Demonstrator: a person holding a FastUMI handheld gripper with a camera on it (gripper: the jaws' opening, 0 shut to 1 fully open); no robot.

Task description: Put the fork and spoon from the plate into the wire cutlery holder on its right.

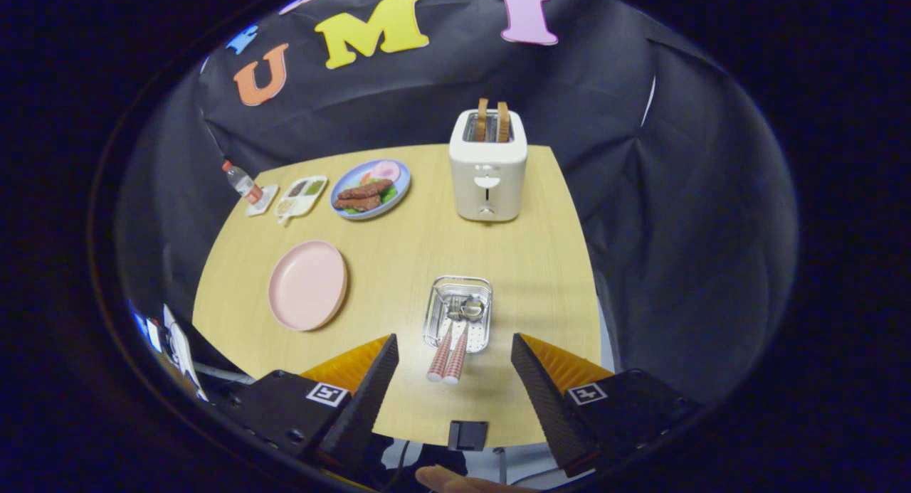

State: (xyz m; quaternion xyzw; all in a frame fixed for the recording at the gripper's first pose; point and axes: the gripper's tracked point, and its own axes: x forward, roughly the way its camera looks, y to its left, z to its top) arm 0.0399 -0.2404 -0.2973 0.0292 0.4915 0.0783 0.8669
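silver wire makes up the cutlery holder (457, 314), and it sits on the wooden table (541, 265) just ahead of your gripper (453, 361), lined up with the gap between the two fingers. the fork (441, 352) and the spoon (457, 354) are both in the holder. their shiny ends lie inside the basket, and their red and white checked handles stick out over the near rim, side by side and touching. the handle tips point back at you and end about level with your fingertips, in the open space between them.

your fingers are spread wide apart. they hold nothing and touch nothing.

to the left of the holder you see the pink plate (307, 284), with nothing on it. it sits well apart from the holder.

farther back, beyond the holder, stands a white toaster (488, 167) with two slices of toast poking out of the top. left of the toaster is a blue plate (371, 189) with food on it, then a small white tray (302, 196) with sections, then a little bottle (243, 183) with a red cap near the far left corner.
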